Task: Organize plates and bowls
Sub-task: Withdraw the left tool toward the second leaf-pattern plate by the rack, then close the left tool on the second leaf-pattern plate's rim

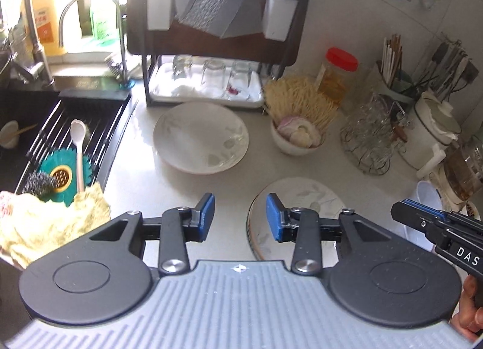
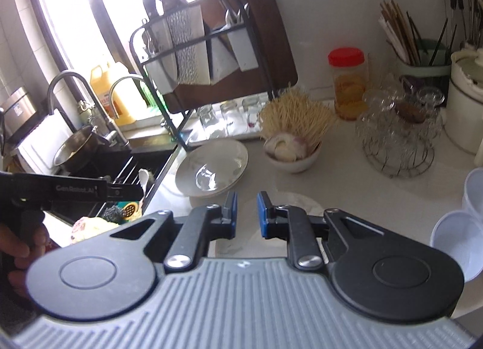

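Note:
A wide white plate with a faint leaf pattern (image 1: 200, 137) lies on the pale counter in front of the dish rack; it also shows in the right wrist view (image 2: 211, 167). A second patterned plate (image 1: 299, 198) lies nearer, just beyond my left gripper's right finger, and shows partly behind my right gripper's fingers (image 2: 302, 201). A small white bowl (image 1: 297, 143) holds shells and dry noodles (image 2: 291, 155). My left gripper (image 1: 240, 217) is open and empty above the counter. My right gripper (image 2: 246, 213) is open and empty, its jaws a small gap apart.
A black two-tier dish rack (image 1: 211, 77) with upturned glasses stands at the back. The sink (image 1: 60, 137) with a spoon, scrubber and cloths is at left. A wire basket of glasses (image 1: 371, 137), a red-lidded jar (image 1: 338, 74), a utensil holder and white cups (image 2: 462, 237) crowd the right.

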`<act>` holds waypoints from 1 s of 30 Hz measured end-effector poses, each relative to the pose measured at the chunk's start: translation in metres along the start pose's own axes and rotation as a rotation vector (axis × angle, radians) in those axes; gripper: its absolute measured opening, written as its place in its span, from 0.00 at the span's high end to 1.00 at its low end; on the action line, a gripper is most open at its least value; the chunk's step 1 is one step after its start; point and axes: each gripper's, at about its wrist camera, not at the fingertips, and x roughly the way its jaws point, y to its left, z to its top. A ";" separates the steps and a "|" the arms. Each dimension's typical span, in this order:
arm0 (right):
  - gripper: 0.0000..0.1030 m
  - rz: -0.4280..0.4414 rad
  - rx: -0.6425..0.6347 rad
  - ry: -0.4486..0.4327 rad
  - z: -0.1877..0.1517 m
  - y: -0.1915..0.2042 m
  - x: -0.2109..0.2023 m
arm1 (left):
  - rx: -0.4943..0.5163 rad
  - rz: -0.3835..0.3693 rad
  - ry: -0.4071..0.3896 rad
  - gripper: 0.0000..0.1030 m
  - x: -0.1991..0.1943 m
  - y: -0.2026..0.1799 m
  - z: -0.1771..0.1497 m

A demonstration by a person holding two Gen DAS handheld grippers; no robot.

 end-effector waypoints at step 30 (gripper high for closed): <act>0.41 -0.123 0.115 0.120 0.026 0.016 0.103 | -0.076 -0.045 0.060 0.39 0.100 0.098 0.058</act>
